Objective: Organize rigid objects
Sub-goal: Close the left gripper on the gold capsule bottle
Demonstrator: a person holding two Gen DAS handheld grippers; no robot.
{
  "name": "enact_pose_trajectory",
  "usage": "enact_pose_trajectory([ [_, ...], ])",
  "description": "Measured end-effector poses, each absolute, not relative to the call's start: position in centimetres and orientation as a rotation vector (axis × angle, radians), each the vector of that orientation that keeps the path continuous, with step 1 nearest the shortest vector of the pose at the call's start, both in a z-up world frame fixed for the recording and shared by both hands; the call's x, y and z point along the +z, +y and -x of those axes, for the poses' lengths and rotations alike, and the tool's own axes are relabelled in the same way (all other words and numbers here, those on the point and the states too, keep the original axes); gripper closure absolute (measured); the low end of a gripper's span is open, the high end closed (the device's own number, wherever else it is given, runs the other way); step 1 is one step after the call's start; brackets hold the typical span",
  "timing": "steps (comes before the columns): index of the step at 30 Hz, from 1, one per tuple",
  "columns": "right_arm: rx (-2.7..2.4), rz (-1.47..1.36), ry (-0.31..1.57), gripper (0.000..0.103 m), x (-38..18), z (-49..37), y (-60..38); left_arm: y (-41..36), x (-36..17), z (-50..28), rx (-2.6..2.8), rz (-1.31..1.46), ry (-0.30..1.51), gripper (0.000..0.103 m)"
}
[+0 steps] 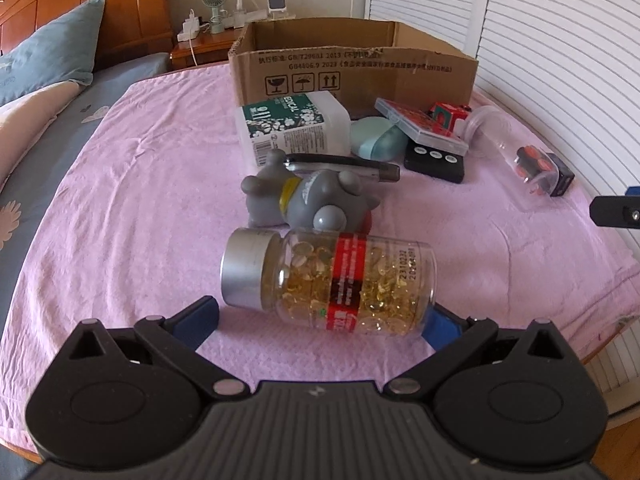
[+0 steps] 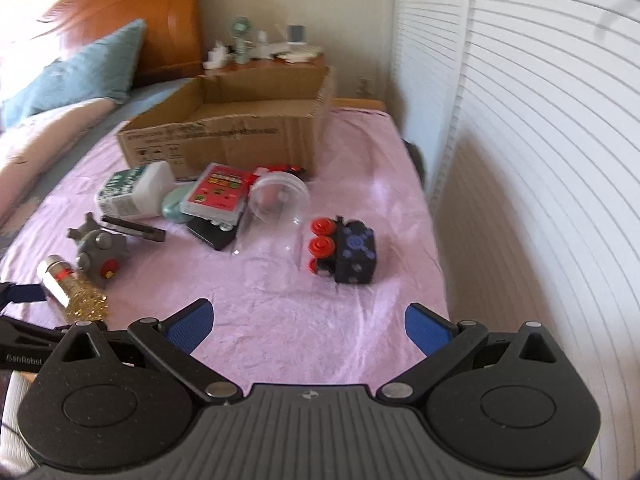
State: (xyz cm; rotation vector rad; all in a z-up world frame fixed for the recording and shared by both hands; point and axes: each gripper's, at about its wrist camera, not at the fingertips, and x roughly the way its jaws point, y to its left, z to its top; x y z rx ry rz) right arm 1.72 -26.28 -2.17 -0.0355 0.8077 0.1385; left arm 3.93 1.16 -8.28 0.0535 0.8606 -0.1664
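Left wrist view shows the wide-open left gripper around a capsule bottle lying on the bed, cardboard box apparently empty, items unsorted, right gripper wide, empty.

Glossy clear plastic bottle, matt metal cap, pink cloth.

We count one cardboard box, one capsule bottle, one grey toy, one white bottle, one clear jar, two grippers.
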Motion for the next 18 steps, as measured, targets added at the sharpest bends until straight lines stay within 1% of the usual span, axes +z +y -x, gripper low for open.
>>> enact_pose_trajectory([
  [5,0.290,0.152,0.755,0.000,-2.2,-3.2,-27.2,1.1,-8.3,-4.1,-0.151,-0.048,0.853,0.000],
  [12,0.452,0.211,0.807,0.000,-3.2,-7.7,-28.8,0.9,-8.4,-4.2,-0.135,-0.039,0.850,0.000],
  [18,0.555,0.287,0.816,0.000,-4.1,-10.1,-28.3,0.9,-8.4,-4.1,-0.123,-0.034,0.847,0.000],
])
